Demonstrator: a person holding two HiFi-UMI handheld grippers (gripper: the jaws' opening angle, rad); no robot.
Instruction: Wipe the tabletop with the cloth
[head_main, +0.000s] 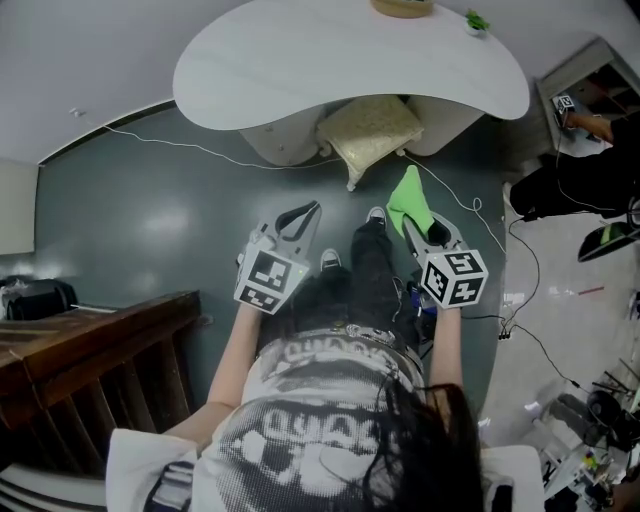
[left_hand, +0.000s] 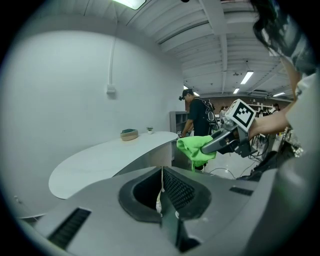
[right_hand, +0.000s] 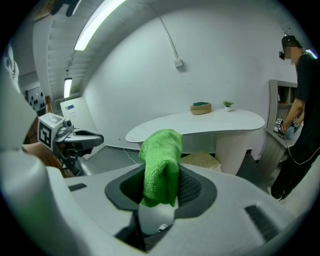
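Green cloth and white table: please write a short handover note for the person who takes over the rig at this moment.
Right gripper: shut on the green cloth, held in the air, short of the table.
Left gripper: shut, empty.
White tabletop: ahead of the person, with a bowl and a small plant at its far edge.
Done: the cloth is in the grip.
Left: bring the cloth down on the tabletop and wipe it, probably working around the bowl and the plant.
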